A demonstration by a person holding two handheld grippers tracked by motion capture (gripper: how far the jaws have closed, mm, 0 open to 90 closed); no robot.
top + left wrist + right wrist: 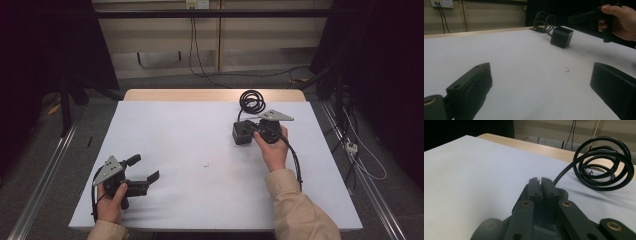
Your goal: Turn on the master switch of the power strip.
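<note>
On the white table (200,145), my left gripper (145,169) rests near the front edge, jaws wide apart. My right gripper (540,185) has jaws pressed together just beside the black box (242,132) and coiled cable (251,101).

Dim room, dark at the sides; soft overhead light on the white table (200,150), faint shadows, near jaws blurred

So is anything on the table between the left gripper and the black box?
Nothing visible. The left gripper is open near the table's front left, and bare white surface runs from it to the black box, apart from a small mark.
</note>
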